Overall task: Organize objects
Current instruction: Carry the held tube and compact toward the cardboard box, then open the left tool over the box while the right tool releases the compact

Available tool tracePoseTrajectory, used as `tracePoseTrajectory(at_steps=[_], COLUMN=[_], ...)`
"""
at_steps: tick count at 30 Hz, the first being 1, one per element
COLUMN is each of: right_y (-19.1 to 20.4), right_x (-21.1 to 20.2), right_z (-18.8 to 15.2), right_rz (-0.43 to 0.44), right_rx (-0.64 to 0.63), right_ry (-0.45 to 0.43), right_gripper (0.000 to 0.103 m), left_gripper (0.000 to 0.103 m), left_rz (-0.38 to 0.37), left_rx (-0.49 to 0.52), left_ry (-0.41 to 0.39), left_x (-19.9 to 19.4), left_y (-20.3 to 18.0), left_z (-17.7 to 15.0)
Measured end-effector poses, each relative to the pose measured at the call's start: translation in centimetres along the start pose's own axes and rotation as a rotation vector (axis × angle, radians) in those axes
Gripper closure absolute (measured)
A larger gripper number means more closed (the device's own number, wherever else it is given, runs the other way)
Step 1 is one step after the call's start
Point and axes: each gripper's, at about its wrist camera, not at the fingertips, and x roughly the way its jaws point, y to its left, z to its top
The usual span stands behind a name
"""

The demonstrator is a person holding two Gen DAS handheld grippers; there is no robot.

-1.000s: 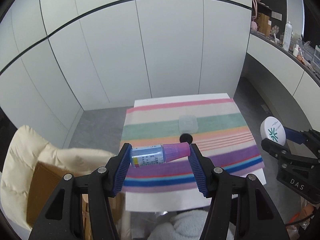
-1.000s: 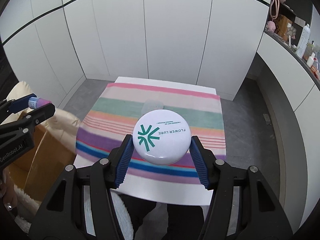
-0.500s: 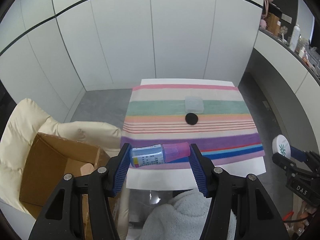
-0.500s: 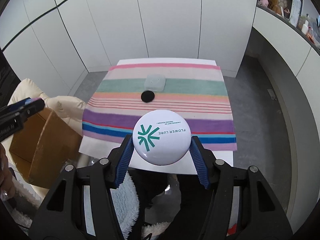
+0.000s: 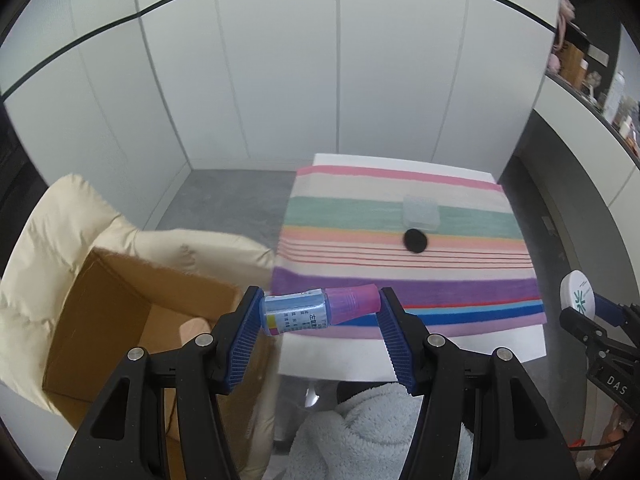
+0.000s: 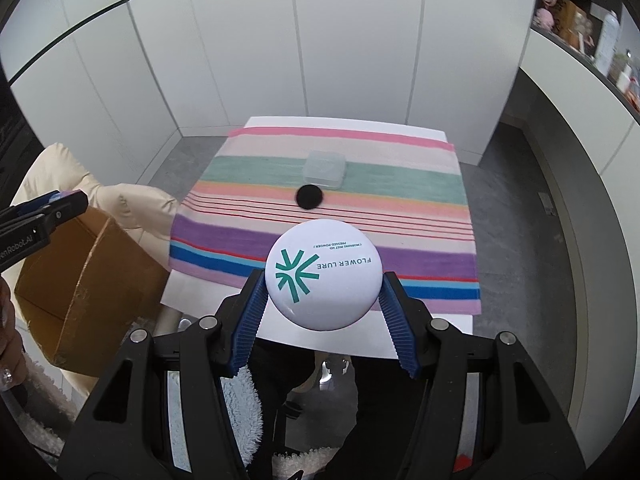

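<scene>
A: While the striped cloth (image 5: 404, 280) covers the tabletop (image 5: 400, 360), what sits to its left?

B: An open cardboard box (image 5: 132, 312) resting on a cream padded chair (image 5: 52, 248), just beside the cloth's left edge. Something pale lies inside the box; what it is cannot be told.

A: And over the cloth's near left corner?

B: The left gripper (image 5: 320, 312), its blue pads pressed on the two ends of a small bottle (image 5: 316, 310) with a blue label and a pink cap, held crosswise above the near left corner of the cloth.

A: On the cloth itself?

B: A clear plastic case (image 6: 325, 169) lies on the green stripe toward the far side, and a small black disc (image 6: 309, 196) lies just in front of it, nearly touching.

A: Farther right?

B: The right gripper (image 6: 324, 294) is clamped on a round white compact (image 6: 324, 274) printed with a green emblem and the words FLOWER LURE, held above the cloth's near edge. In the left wrist view it shows off the cloth's near right corner. A fluffy pale garment (image 5: 372, 436) on the person shows below the tabletop's near edge.
</scene>
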Motion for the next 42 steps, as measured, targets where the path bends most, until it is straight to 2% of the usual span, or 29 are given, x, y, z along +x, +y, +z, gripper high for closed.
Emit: tracePoseTrajectory(at_steps=[3,11,16,22,28,34,37,38,39,41,42], right_y=[1.9,9.4,16.1,25.9,34.0,37.1,37.3,37.4,37.7,38.1,38.1], right_x=[0.2,1.2,1.9,3.0,3.9,4.4,4.7,4.5,4.4,4.1,3.7], right_z=[0.4,1.6,2.3,1.8,0.3,-0.9,-1.1,-1.2,-1.3,-1.5,-1.6], right_rz=[0.020,0.105,0.178,0.274,0.349,0.365,0.396,0.403,0.392,0.376,0.374], right_rx=[-0.035,-0.166,-0.266,-0.416,-0.544,-0.595,-0.607,-0.617,-0.629,-0.658,-0.673], right_ry=[-0.002,-0.003,-0.002,0.023,0.050,0.070,0.065,0.048,0.037,0.010,-0.013], right_gripper=[0.043,0.043,0.043,0.043,0.043,0.043,0.043,0.042,0.026,0.003,0.001], left_gripper=[0.044,0.044,0.044,0.044,0.044,0.044,0.038,0.028,0.014,0.005,0.005], left_rz=[0.004,0.120,0.210,0.276,0.301,0.290,0.269,0.267,0.266,0.259,0.259], left_rx=[-0.058,-0.192,-0.277,-0.383,-0.435,-0.449,-0.467,-0.473,-0.480,-0.488,-0.486], left_ry=[0.012,0.005,0.015,0.050,0.065,0.079,0.061,0.064,0.070,0.069,0.061], left_x=[-0.2,-1.2,-1.9,-1.9,-1.8,-1.2,-1.1,-1.0,-0.9,-0.9,-1.1], left_y=[2.6,11.4,17.9,24.4,27.6,28.0,28.3,28.5,28.5,28.5,28.3], left_z=[-0.7,-3.2,-5.9,-8.9,-10.3,-10.2,-10.4,-10.4,-10.3,-10.3,-10.3])
